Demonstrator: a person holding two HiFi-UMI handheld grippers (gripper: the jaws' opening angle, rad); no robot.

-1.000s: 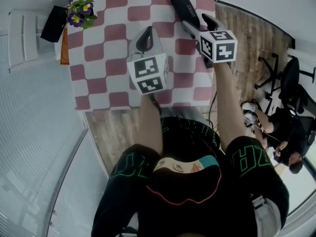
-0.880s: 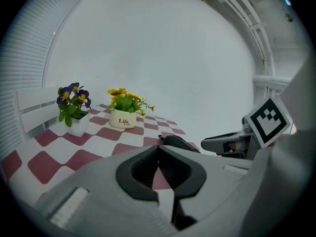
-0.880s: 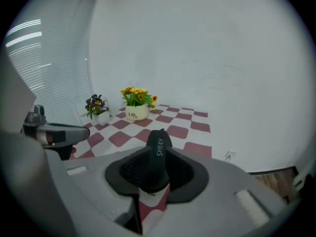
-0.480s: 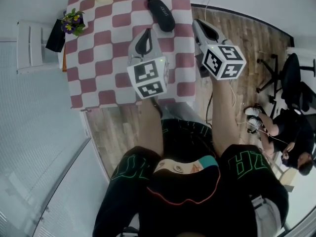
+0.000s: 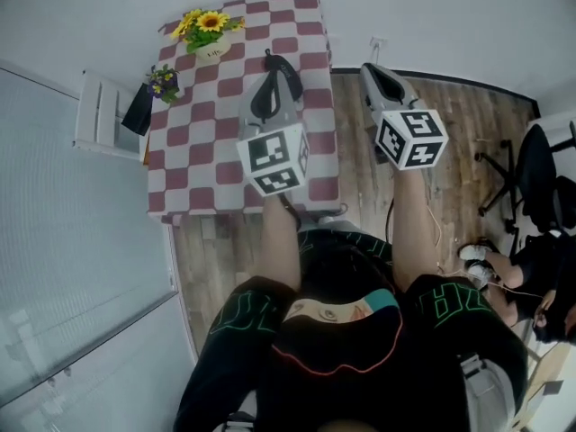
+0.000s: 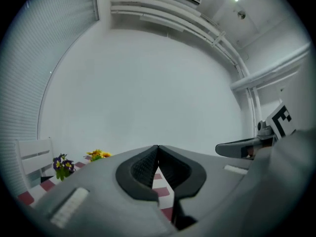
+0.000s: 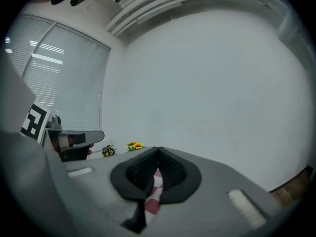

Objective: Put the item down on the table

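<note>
Since a second ago the right gripper [image 5: 378, 77] has come away from the black case [image 5: 271, 58] and off the table's edge, and the head has pulled back so that the whole table [image 5: 193, 174] shows. In the head view the case is a dark, long, narrow thing lying on the red-and-white checked cloth in the far right part of the table; only its far end shows, because the left gripper [image 5: 270, 84] hangs over the rest. The right gripper is well apart from it, over the wooden floor [image 5: 360, 196] to the right of the table. A pot of yellow flowers [image 5: 209, 27] stands at the far edge and purple flowers [image 5: 163, 81] at the left edge, beside a white chair [image 5: 101, 115]. In the left gripper view the pads [image 6: 143, 168] meet at their tips with nothing between them; checked cloth shows through the gap below, and the case is not in sight. In the right gripper view the pads [image 7: 170, 171] are likewise pressed together and empty, with the left gripper [image 7: 74, 139] off to the left and no case visible.
</note>
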